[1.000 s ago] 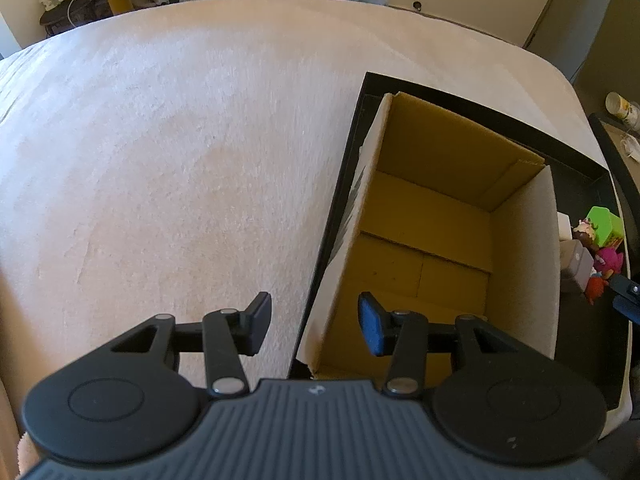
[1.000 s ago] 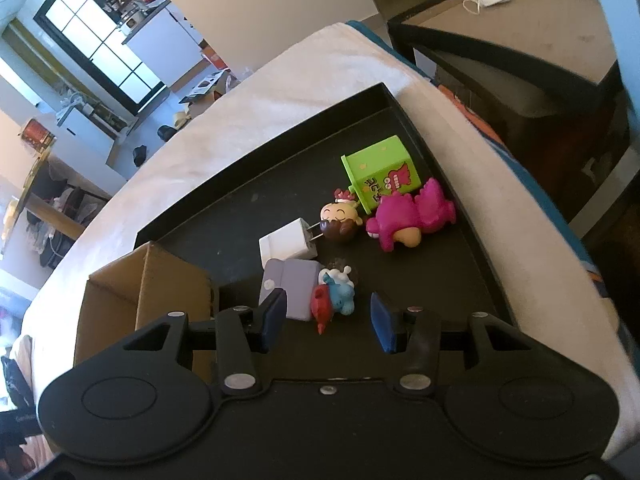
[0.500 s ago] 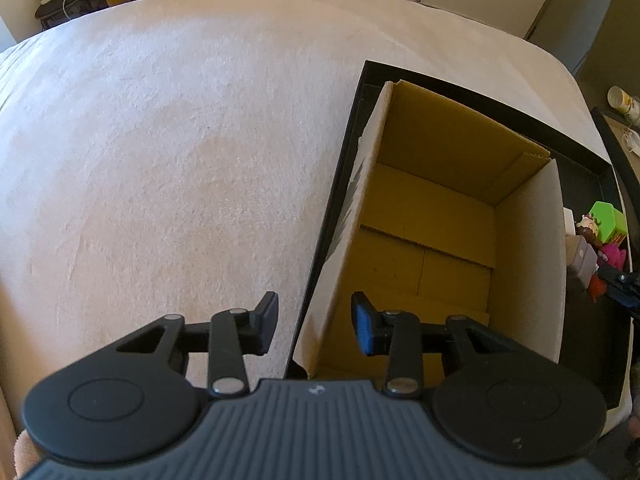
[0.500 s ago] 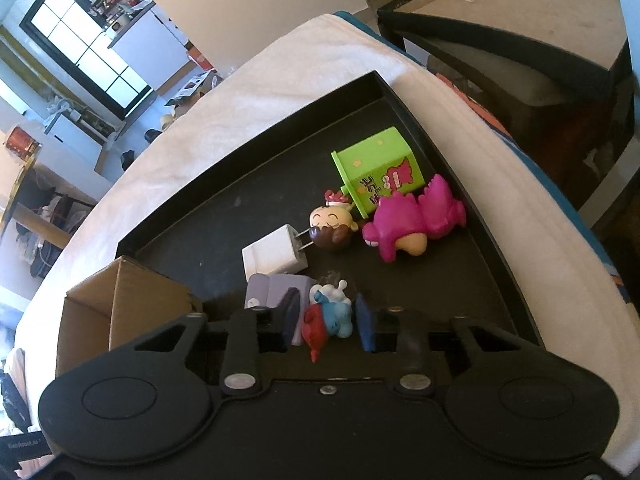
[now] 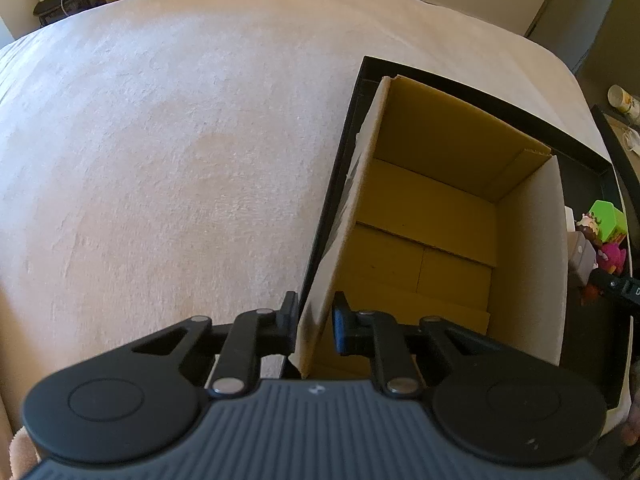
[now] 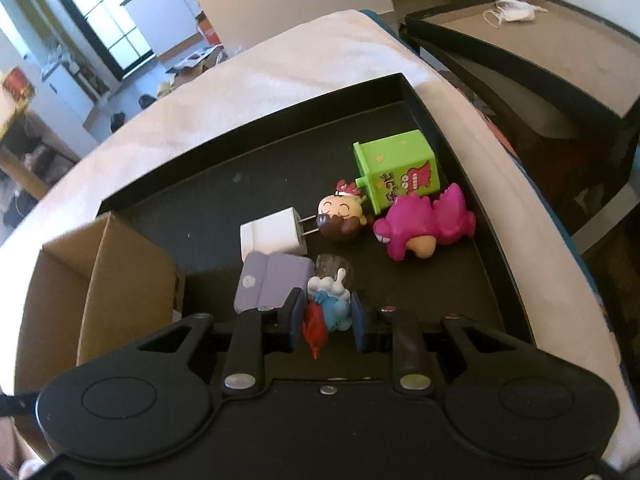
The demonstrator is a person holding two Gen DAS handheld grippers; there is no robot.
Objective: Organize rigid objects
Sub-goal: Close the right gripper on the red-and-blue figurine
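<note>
My left gripper [image 5: 316, 322] points steeply down, jaws closing on the near left wall of the cardboard box [image 5: 436, 232], one finger outside, one inside. My right gripper [image 6: 326, 318] tilts down, clenched on the blue figurine [image 6: 334, 308], just right of the box in the black tray [image 6: 248, 152]. Past it: purple block [image 6: 272, 280], white charger [image 6: 274, 234], brown-haired figure [image 6: 344, 216], pink toy [image 6: 428, 224], green box [image 6: 396, 170] near the tray's far right rim. Tray floor beyond the box lies open.
</note>
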